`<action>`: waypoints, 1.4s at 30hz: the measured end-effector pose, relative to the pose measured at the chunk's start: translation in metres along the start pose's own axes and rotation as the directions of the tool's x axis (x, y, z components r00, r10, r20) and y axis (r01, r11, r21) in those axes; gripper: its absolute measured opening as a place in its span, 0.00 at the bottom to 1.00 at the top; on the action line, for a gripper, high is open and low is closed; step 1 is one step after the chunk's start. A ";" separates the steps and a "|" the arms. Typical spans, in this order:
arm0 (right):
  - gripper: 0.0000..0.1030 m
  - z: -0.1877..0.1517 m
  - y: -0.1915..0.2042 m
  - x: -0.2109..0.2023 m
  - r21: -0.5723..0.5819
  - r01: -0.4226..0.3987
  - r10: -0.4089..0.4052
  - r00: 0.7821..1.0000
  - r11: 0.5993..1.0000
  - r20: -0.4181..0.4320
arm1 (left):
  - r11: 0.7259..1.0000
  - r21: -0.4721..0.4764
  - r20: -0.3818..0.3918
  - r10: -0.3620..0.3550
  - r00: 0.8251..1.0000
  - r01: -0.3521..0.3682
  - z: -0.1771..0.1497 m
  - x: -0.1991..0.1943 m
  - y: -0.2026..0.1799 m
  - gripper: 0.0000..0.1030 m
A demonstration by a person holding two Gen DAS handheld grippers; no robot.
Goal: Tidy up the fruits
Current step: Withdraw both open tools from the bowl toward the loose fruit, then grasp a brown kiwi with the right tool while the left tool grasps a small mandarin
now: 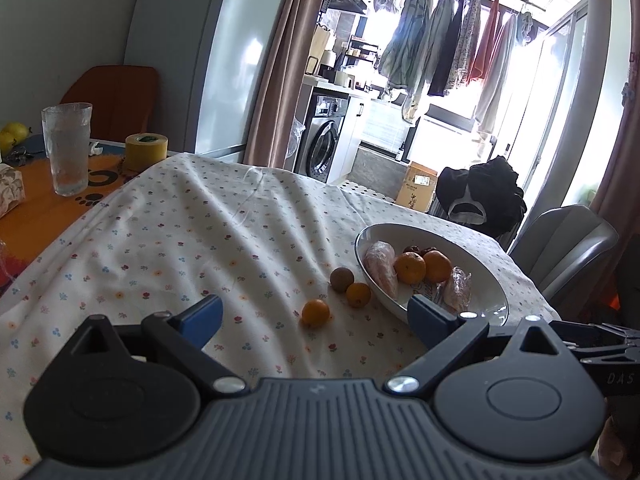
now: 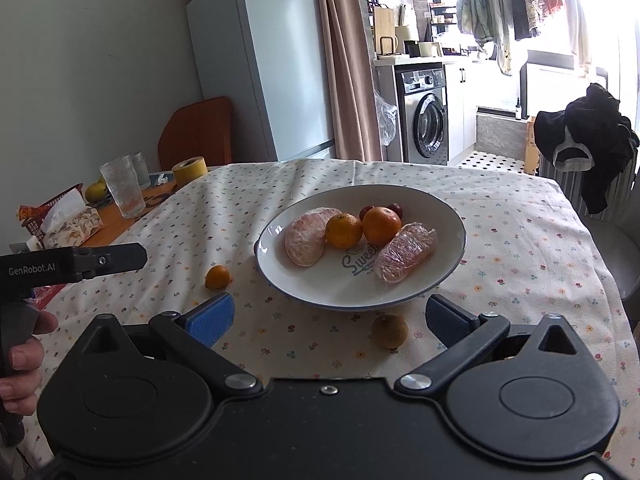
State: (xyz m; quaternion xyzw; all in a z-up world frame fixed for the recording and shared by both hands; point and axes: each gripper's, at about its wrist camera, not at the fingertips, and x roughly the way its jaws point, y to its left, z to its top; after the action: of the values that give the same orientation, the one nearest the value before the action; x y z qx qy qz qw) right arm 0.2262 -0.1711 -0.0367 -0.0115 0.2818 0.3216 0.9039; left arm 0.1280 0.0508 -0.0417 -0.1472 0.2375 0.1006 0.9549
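Blue ribbed pads tip both claws, and both stand wide apart with nothing between them. The left gripper (image 1: 316,322) hovers low over the flowered tablecloth (image 1: 168,240), a small orange (image 1: 315,313) lying on the cloth in the gap between its fingers. Just beyond sit a second small orange (image 1: 358,294) and a brown round fruit (image 1: 342,279), touching each other beside the rim of the white plate (image 1: 490,280). The right gripper (image 2: 328,318) hangs over the plate's near edge, the brown fruit (image 2: 389,331) on the cloth close to its right finger. On the plate (image 2: 344,284) lie 2 oranges (image 2: 343,231), 2 peeled pomelo pieces (image 2: 306,236), 1 of them in clear wrap, and small dark red fruits (image 2: 366,212) behind. A hand (image 2: 24,356) grips the left tool's handle at the left edge.
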 end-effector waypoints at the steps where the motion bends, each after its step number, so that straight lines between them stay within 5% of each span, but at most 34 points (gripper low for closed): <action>1: 1.00 -0.002 -0.002 0.002 0.006 -0.001 0.001 1.000 1.000 -0.003 | 1.000 -0.002 -0.006 -0.002 1.000 0.002 -0.001 0.002 0.000 0.95; 12: 0.99 -0.012 -0.015 0.021 0.045 0.001 0.000 1.000 0.999 -0.028 | 1.000 -0.007 -0.058 -0.007 0.998 0.007 -0.011 0.030 -0.002 0.94; 21: 0.87 -0.015 -0.019 0.036 0.052 -0.001 0.004 0.999 0.999 -0.054 | 1.000 -0.007 -0.066 -0.023 0.998 0.022 -0.014 0.050 -0.008 0.90; 30: 0.70 -0.018 -0.021 0.049 0.046 -0.006 0.010 0.996 0.999 -0.086 | 0.999 -0.002 -0.073 0.046 0.996 -0.046 -0.010 0.072 -0.008 0.60; 36: 0.57 -0.018 -0.024 0.055 0.053 -0.004 0.010 0.995 0.999 -0.102 | 0.998 0.013 -0.071 0.055 0.996 -0.054 -0.005 0.083 -0.010 0.52; 42: 0.26 -0.017 -0.029 0.054 0.063 0.024 -0.017 0.995 0.998 -0.103 | 0.997 0.014 -0.101 0.071 0.992 -0.070 -0.006 0.094 -0.010 0.28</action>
State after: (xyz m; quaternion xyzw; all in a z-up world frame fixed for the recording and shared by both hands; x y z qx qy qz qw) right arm 0.2688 -0.1666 -0.0839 -0.0020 0.3377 0.3021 0.8915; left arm 0.2095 0.0507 -0.0903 -0.1389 0.2912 0.1256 0.9381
